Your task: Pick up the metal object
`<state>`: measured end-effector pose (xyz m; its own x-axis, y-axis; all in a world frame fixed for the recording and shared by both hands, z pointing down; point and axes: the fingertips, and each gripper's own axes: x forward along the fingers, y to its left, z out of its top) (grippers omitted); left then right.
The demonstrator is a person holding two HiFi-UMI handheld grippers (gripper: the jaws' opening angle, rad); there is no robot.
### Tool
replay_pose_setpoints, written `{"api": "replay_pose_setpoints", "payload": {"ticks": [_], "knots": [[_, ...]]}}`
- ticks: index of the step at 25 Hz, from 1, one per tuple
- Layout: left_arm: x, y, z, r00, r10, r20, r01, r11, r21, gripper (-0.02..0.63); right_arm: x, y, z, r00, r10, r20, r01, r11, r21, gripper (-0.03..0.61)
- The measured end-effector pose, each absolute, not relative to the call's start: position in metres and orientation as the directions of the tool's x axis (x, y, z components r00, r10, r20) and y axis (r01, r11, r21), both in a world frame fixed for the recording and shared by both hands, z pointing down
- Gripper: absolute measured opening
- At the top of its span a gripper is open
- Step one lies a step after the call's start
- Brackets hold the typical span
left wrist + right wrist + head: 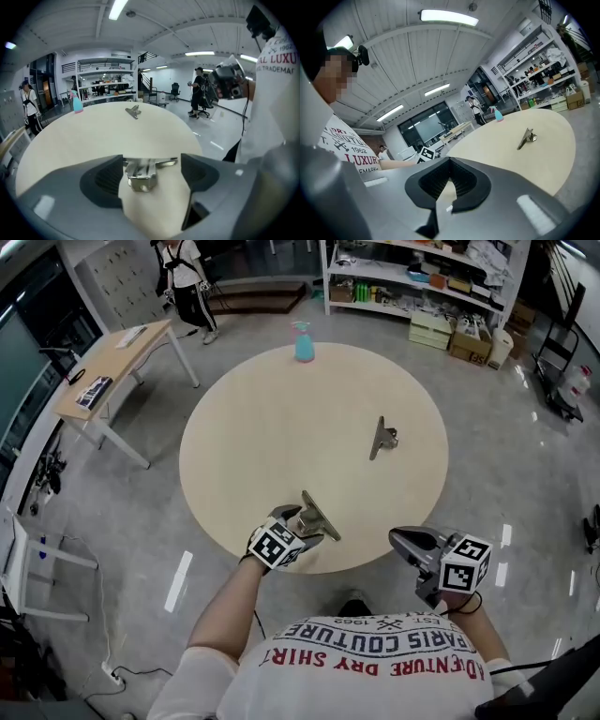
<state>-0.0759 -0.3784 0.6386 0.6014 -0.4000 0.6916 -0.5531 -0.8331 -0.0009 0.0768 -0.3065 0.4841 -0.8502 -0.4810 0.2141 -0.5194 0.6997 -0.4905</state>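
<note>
A metal clip point(315, 516) lies on the round wooden table point(281, 427) close to its near edge. My left gripper point(302, 523) is at it, open, with the clip point(141, 174) resting on the tabletop between the wide-spread jaws and the pads not pressing on it. A second metal clip point(382, 438) lies farther out, right of the table's middle, also in the left gripper view point(133, 111) and the right gripper view point(528, 138). My right gripper point(398, 542) hovers off the table's near right edge, shut and empty point(446, 202).
A blue spray bottle point(304, 341) stands at the table's far edge. A wooden desk point(112, 362) is at the left, stocked shelves point(422, 277) at the back, and a person point(187, 282) stands beyond the desk.
</note>
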Motion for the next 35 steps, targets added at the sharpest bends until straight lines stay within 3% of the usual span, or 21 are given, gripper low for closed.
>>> {"api": "replay_pose_setpoints", "payload": {"ticks": [7,14,21,25,30,35], "knots": [[-0.078,-0.399,0.685,0.54,-0.348,0.766,-0.567,-0.823,0.027,0.373,0.078,-0.311,0.506,-0.854,-0.446,0.268,-0.518,0.682,-0.516,0.002],[-0.079,-0.402,0.699,0.503,-0.35,0.79,-0.537,-0.843,-0.031,0.288,0.079,-0.314,0.506,-0.849,-0.435,0.3,-0.528,0.68,-0.508,0.002],[-0.08,-0.4,0.7,0.529,-0.373,0.762,-0.566,-0.825,-0.01,0.279,0.067,-0.317,0.513,-0.86,-0.407,0.309,-0.511,0.69,-0.513,0.002],[-0.079,-0.397,0.661,0.593,-0.457,0.663,-0.631,-0.776,0.03,0.279,0.059,-0.32,0.505,-0.865,-0.407,0.294,-0.502,0.705,-0.501,0.002],[-0.073,-0.38,0.539,0.697,-0.579,0.424,-0.661,-0.748,0.065,0.279,0.055,-0.325,0.485,-0.866,-0.43,0.254,-0.499,0.729,-0.468,0.002],[-0.074,-0.333,0.436,0.764,-0.597,0.242,-0.628,-0.775,0.07,0.28,0.043,-0.322,0.455,-0.884,-0.424,0.197,-0.467,0.783,-0.41,0.002]]}}
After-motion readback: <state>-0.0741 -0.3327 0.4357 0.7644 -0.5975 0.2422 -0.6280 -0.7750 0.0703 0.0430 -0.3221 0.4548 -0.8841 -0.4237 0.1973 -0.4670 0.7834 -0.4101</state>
